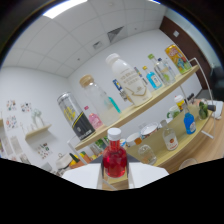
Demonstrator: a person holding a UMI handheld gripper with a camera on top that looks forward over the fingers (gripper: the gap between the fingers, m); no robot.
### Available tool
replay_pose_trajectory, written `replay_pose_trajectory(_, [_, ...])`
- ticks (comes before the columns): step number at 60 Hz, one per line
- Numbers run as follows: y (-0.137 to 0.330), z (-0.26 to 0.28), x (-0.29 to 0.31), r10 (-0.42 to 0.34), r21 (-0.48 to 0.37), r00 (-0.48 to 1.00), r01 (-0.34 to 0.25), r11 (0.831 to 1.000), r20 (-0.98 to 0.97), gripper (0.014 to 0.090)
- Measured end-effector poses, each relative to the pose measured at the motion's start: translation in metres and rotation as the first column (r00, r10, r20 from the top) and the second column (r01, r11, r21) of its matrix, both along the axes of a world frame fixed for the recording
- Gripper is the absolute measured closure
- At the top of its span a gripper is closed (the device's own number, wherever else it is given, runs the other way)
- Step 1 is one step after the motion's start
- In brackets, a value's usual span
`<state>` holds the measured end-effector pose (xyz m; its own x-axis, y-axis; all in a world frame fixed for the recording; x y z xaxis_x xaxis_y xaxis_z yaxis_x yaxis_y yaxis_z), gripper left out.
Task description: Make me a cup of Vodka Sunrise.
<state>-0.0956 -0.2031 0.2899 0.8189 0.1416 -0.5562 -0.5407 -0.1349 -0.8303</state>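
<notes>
- small clear bottle of red liquid with a white cap (114, 159) sits upright between the tongs (114, 176), close in front of the camera; looks grasped at its lower body, lifted clear of the table.
- the view is tilted, so the bottle is likely tilted too; a loose cap could leak red syrup.
- a thin grip on round glass could slip.
- two-tier wooden shelf (150, 107) of bottles stands just beyond; a swing could knock the large white bottle (127, 79) or the small glass bottles (170, 137).
</notes>
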Motion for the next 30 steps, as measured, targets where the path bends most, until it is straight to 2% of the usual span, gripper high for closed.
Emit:
replay_pose_trajectory(7, [0.005,-0.049,-0.031,0.007,-0.037,0.965,0.003,0.999,0.263,0.0705])
replay_pose_trajectory(14, [0.010,-0.121,-0.057,0.060,-0.145,0.918,-0.003,0.989,0.393,0.0707])
replay_pose_trajectory(21, [0.010,-0.188,-0.068,0.113,-0.264,0.877,0.016,0.964,0.467,0.0706])
replay_pose_trajectory(30, [0.007,-0.247,-0.073,0.168,-0.373,0.847,0.039,0.927,0.505,0.0707])
